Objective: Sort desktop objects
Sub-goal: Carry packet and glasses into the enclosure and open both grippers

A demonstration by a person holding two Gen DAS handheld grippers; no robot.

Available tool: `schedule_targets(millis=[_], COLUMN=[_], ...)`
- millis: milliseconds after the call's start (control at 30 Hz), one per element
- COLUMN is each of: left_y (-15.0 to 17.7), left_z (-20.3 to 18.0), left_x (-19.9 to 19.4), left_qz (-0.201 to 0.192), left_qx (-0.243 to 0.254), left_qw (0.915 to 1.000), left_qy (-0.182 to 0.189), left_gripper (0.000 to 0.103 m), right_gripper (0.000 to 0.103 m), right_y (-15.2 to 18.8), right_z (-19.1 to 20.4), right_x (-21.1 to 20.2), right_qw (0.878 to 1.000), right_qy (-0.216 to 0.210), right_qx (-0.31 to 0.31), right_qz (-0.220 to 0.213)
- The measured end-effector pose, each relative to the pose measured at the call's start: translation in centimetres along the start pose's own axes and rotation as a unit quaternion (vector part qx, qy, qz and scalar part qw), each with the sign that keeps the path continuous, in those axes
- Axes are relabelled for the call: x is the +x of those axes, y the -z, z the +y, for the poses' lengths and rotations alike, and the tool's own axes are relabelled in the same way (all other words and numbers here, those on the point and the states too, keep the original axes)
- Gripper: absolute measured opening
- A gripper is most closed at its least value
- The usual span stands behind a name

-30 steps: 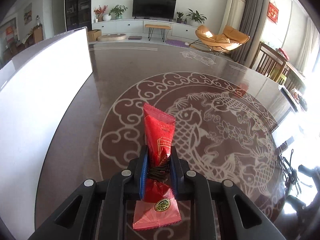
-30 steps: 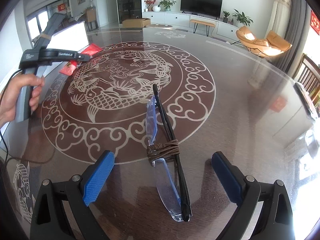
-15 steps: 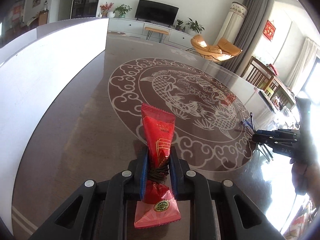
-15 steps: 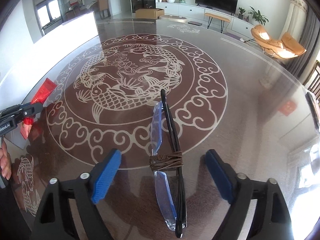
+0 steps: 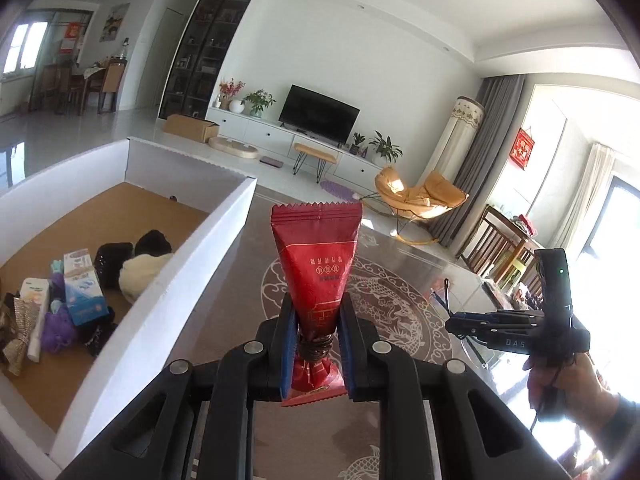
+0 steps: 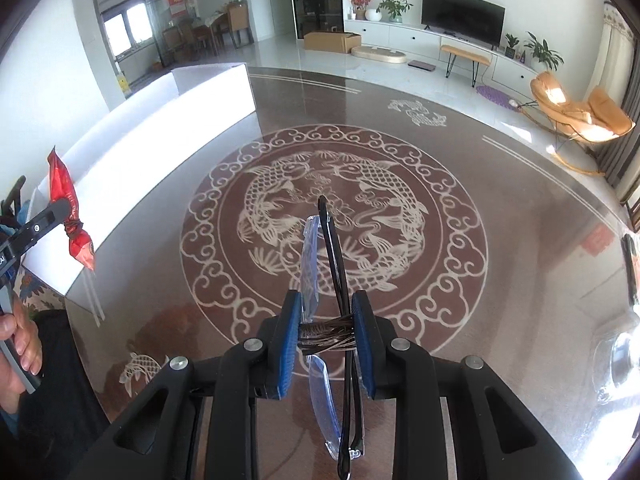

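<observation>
Now your left gripper (image 5: 313,346) has its jaws clamped on the red snack packet (image 5: 318,268), held upright in the air just right of the white box (image 5: 168,300). Your right gripper (image 6: 327,332) has its jaws closed on the folded glasses (image 6: 320,280), further right of that box; they seem lifted off the counter (image 6: 500,240), though I can't be sure.

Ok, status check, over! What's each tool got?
Left tool shut on red packet, beside white box. Right tool shut on folded glasses, above table. Nothing in the way.
</observation>
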State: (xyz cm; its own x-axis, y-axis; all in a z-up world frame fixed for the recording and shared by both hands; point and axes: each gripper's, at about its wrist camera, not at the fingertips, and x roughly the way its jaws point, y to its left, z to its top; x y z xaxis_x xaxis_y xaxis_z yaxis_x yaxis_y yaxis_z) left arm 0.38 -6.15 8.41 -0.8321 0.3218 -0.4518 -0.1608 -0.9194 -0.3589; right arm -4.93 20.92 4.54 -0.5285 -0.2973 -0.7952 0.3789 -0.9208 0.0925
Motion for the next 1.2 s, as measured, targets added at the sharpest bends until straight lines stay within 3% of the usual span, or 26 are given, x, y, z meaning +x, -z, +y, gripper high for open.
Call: schedule_targets(millis=[133,267,400,533,633,700,767,833,933,1200], left_y=[-4.1,-6.0,-6.0,-4.9,-3.9,-3.3,-2.9,-2.7,-2.9,-3.8], left_z=[4.4,10.9,16.9,20.6,22.7,23.5,23.4,22.7,21.4,17.7], left_x=[-3.0,-4.0,-2.7,-0.4,0.9,1.1,0.7,-0.1,-1.1,-2.5], left_qz=[-0.019,0.009,0.058,0.108,0.141,0.148,0.14,0.119,0.097,0.056], left_qx=[0.006,-0.009,-0.036,-0.047,-0.078,-0.092,-0.092,-0.078,-0.063,-0.047], left_qw=[0.9982,0.9926,0.9827,0.971,0.9629,0.9589,0.9587,0.959,0.9593,0.9603], left_qy=[-0.057,-0.121,-0.172,-0.208,-0.216,-0.224,-0.23,-0.245,-0.257,-0.269], left_gripper=[0.018,0.019,0.018,0.018,0.021,0.035,0.074,0.085,0.085,0.086], right_gripper=[0.027,0.027,0.027,0.027,0.029,0.033,0.048,0.075,0.091,0.091], right_y=[-5.9,-10.9,-13.7,-14.9,-14.2,-13.5,-12.8,-12.6,-13.0,-12.7], right_z=[6.2,14.1,22.6,29.4,33.0,34.7,35.0,34.7,33.0,28.4], right_x=[-0.6,-0.2,3.3,8.7,13.5,16.4,17.5,16.9,15.4,12.6], right_qw=[0.996,0.983,0.969,0.96,0.96,0.963,0.966,0.969,0.976,0.984], right_qy=[-0.063,-0.154,-0.235,-0.279,-0.274,-0.251,-0.228,-0.221,-0.197,-0.163], right_qx=[-0.012,-0.021,-0.027,-0.024,-0.031,-0.046,-0.06,-0.067,-0.074,-0.062], right_qz=[-0.058,-0.093,-0.074,-0.024,0.035,0.084,0.102,0.082,0.047,0.033])
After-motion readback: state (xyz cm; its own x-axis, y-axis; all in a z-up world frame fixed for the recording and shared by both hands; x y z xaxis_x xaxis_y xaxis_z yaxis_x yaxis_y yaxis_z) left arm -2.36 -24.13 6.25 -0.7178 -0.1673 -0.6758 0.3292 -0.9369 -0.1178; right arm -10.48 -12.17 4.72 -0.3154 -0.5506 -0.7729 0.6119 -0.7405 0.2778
